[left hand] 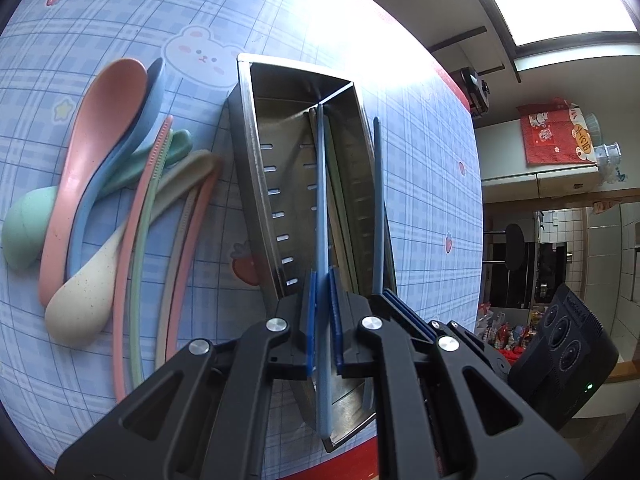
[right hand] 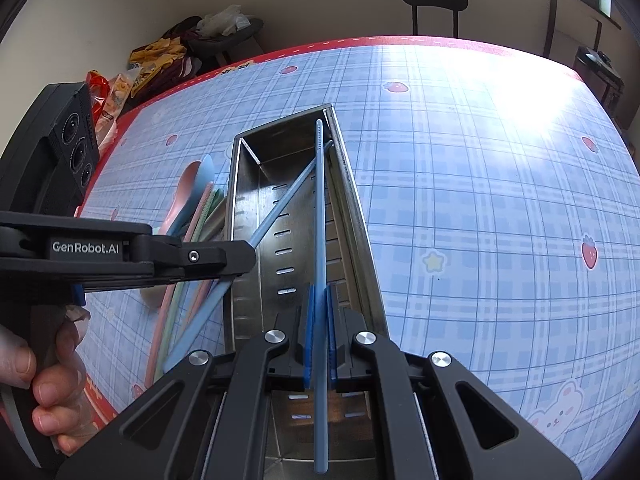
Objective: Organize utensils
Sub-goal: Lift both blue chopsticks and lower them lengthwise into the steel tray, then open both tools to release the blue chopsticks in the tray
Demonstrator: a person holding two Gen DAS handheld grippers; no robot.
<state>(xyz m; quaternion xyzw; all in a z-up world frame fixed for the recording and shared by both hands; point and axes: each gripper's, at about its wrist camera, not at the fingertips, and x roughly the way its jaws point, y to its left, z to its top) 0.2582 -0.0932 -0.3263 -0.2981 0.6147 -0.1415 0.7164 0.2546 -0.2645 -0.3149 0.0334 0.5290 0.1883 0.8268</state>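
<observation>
Both claws pinch blue chopsticks [left hand: 321,208] over steel holder [left hand: 256,168].

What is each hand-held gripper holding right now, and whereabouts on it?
Each holds one blue chopstick above the metal holder. The left hand-held gripper pinches its chopstick near the thick end; the right hand-held gripper does likewise with its chopstick.
</observation>
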